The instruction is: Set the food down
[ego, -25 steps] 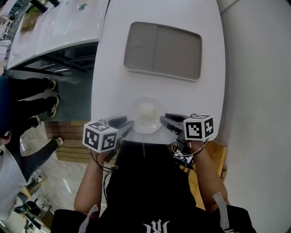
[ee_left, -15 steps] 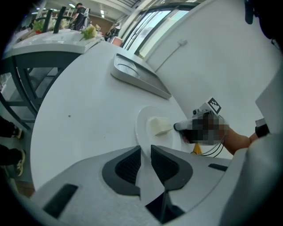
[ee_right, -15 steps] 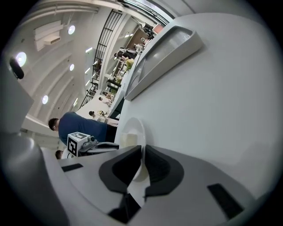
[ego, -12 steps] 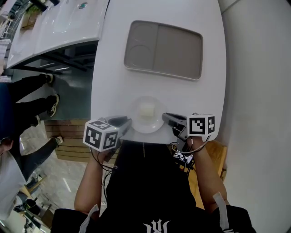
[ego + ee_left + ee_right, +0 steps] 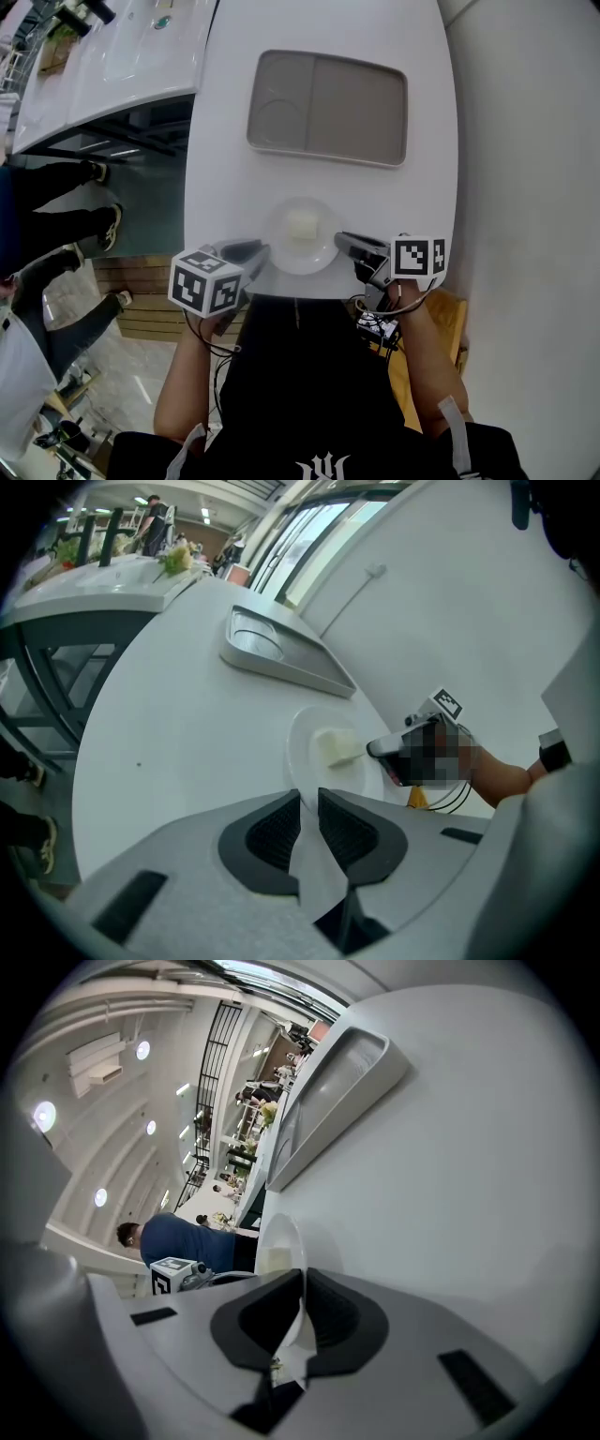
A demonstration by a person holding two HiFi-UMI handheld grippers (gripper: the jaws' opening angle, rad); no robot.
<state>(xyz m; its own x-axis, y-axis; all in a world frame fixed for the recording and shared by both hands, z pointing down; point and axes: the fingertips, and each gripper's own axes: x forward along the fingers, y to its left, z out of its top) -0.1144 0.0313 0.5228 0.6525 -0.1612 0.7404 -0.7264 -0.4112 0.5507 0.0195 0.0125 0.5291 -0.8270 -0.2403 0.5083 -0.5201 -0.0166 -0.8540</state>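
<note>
A white plate (image 5: 302, 259) with a pale cube of food (image 5: 302, 226) sits at the near edge of the white oval table (image 5: 225, 159). My left gripper (image 5: 259, 253) holds the plate's left rim and my right gripper (image 5: 343, 243) its right rim. In the left gripper view the rim (image 5: 302, 761) runs between the dark pads of my left gripper (image 5: 308, 806), whose jaws are closing on it, and the food (image 5: 334, 747) lies beyond. In the right gripper view the jaws of my right gripper (image 5: 302, 1288) are closing on the thin rim (image 5: 282, 1234).
A grey two-compartment tray (image 5: 326, 106) lies further back on the table. The plate sits right at the table's near edge, close to my body. A white counter (image 5: 112, 56) stands far left, with people's legs (image 5: 66, 202) on the floor below it.
Both grippers' jaws have narrowed onto the plate's rim, and the right gripper moved slightly right. The plate stays at the same spot by the table's near edge.
</note>
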